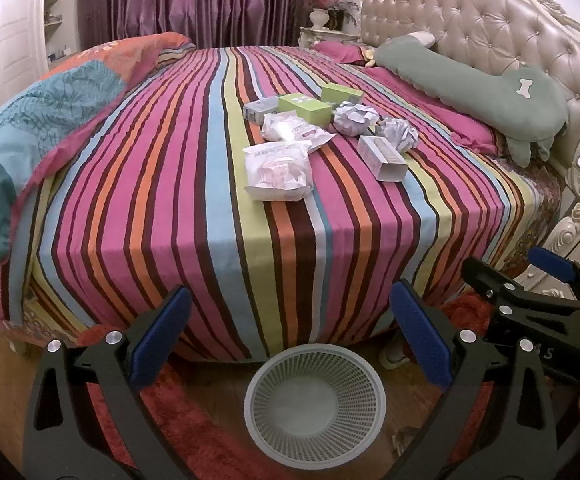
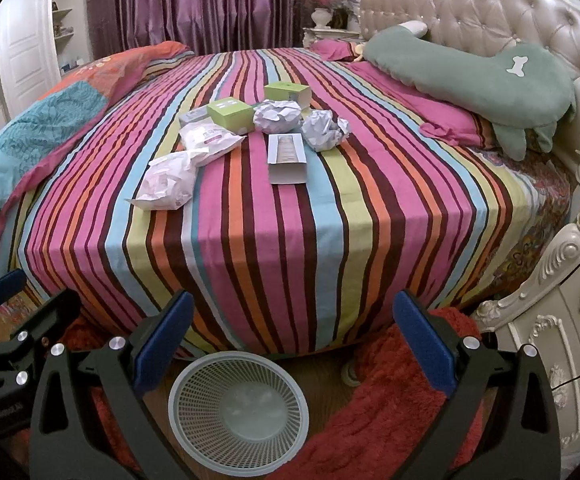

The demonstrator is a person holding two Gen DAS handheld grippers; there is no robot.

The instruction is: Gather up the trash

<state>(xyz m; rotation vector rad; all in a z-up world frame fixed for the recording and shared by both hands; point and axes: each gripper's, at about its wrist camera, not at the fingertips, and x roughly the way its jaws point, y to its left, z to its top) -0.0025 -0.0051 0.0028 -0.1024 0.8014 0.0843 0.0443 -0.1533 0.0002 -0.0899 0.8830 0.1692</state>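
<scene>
Trash lies in a cluster on the striped bed [image 1: 170, 200] [image 2: 370, 220]: two white plastic wrappers [image 1: 276, 170] [image 2: 168, 180], two crumpled paper balls [image 1: 354, 118] [image 2: 278, 116], two green boxes [image 1: 304, 108] [image 2: 230, 114], an open white carton [image 1: 382, 158] [image 2: 286, 158] and a small grey box [image 1: 258, 110]. An empty white mesh basket [image 1: 316, 400] [image 2: 238, 404] stands on the floor at the bed's foot. My left gripper [image 1: 290, 328] is open and empty above the basket. My right gripper [image 2: 290, 328] is open and empty beside it; it also shows in the left wrist view [image 1: 530, 292].
A green plush pillow [image 1: 470, 80] [image 2: 474, 76] lies by the tufted headboard [image 1: 470, 12]. A folded quilt [image 1: 50, 112] [image 2: 50, 128] lies at the left. An ornate cream nightstand [image 2: 550, 340] stands at the right. A red rug [image 2: 390, 392] covers the floor. Purple curtains [image 1: 186, 0] hang behind.
</scene>
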